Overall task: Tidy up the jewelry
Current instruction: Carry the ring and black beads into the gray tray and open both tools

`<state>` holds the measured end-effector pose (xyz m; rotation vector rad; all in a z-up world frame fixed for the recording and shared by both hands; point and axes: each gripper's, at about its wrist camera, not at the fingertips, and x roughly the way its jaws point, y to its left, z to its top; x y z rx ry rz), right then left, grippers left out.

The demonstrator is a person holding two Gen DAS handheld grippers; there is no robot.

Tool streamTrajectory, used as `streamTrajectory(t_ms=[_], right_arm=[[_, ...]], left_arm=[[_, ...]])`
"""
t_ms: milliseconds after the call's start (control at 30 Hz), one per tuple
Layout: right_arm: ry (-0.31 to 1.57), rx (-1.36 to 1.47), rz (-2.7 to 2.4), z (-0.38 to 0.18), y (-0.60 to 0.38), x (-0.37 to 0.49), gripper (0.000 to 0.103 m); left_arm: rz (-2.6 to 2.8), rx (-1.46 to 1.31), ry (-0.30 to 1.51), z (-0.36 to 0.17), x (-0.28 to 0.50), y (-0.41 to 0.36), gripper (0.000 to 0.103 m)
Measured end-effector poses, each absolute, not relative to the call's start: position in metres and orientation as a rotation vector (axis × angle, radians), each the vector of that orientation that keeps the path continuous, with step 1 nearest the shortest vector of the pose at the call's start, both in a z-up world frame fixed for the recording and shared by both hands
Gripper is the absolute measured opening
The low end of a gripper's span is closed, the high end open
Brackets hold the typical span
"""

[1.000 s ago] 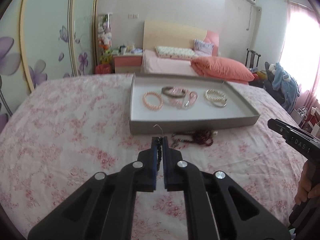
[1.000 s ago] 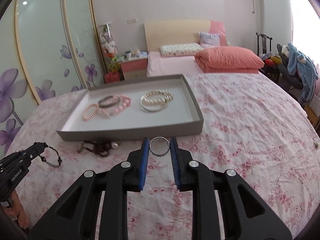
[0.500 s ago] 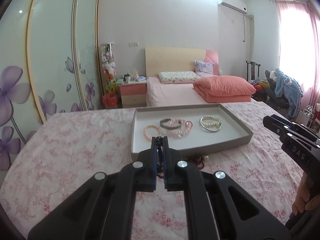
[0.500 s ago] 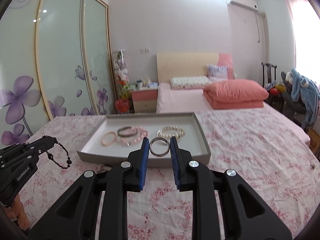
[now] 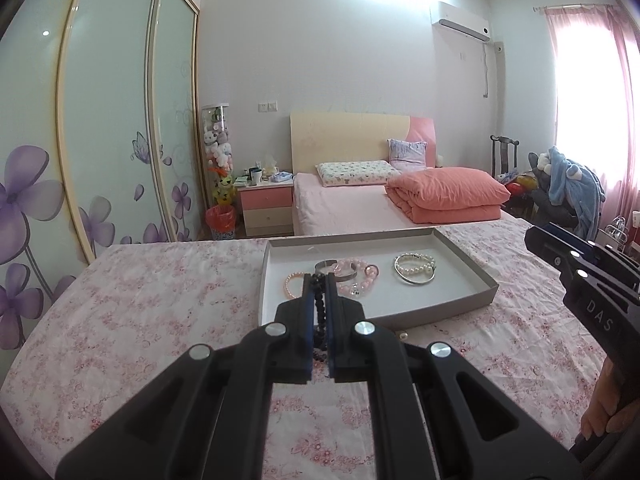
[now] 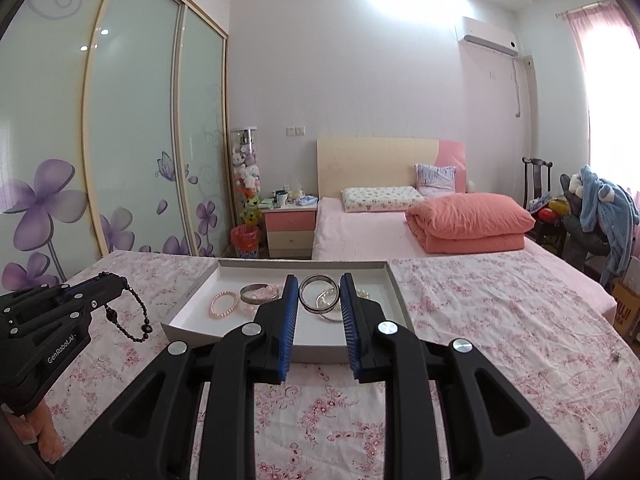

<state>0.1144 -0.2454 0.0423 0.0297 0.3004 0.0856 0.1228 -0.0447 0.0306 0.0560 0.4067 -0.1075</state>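
Note:
My left gripper (image 5: 319,280) is shut on a black bead bracelet (image 5: 319,312) and holds it above the bed, just short of the grey tray (image 5: 472,260). In the right wrist view the black bead bracelet (image 6: 134,316) hangs from the left gripper (image 6: 114,280). My right gripper (image 6: 319,280) is shut on a silver bangle (image 6: 316,299), held over the tray's (image 6: 396,292) near edge. In the tray lie a pink bead bracelet (image 5: 292,285), a grey bangle with pink bracelets (image 5: 348,272) and pearl bracelets (image 5: 414,268).
The tray sits on a bed with a pink floral sheet (image 5: 140,312). A small bead (image 5: 402,336) lies on the sheet by the tray's near wall. Behind are a second bed with an orange duvet (image 5: 448,196), a nightstand (image 5: 266,208) and sliding wardrobe doors (image 5: 100,140).
Both grippers have risen from the sheet with their pieces and tilted up. The tray now sits lower in both views, and more of the room shows.

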Motion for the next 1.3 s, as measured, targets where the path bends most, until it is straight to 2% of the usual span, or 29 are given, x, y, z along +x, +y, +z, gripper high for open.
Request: streamTrajectory(t_ms=[300,567,867,1067,1133,1167,1200,1233,1300], right_arm=[[0.284,0.009,0.092,0.046,-0.242,0.125,0.023],[0.294,0.015,0.101,0.05,-0.243,0.161,0.023],[0.461,0.092,0.114,0.028,-0.252,0.251,0.023],[0.542,0.126,0.138,0.011,-0.252,0.279,0.023],[0.564,0.151,0.152,0.01,-0.255,0.282,0.03],[0.564,0.159,0.153,0.01,-0.257,0.28,0.047],[0.554,0.166,0.148,0.011,-0.26,0.278,0.054],[0.546,0.166,0.143,0.011,-0.264,0.274,0.054],[0.546,0.172,0.134,0.012,-0.267,0.271,0.054]], left_arm=[[-0.111,0.062,0.41,0.03,0.133,-0.046,0.006],[-0.135,0.032,0.44,0.031,0.176,-0.046,0.006],[-0.165,0.017,0.497,0.018,0.253,-0.061,0.006],[-0.188,0.002,0.558,0.003,0.294,-0.074,0.007],[-0.19,-0.007,0.579,-0.001,0.304,-0.074,0.01],[-0.19,-0.014,0.586,-0.002,0.306,-0.073,0.012],[-0.189,-0.023,0.59,-0.003,0.309,-0.072,0.018],[-0.188,-0.034,0.589,-0.002,0.309,-0.069,0.024],[-0.182,-0.047,0.58,-0.001,0.308,-0.062,0.027]])
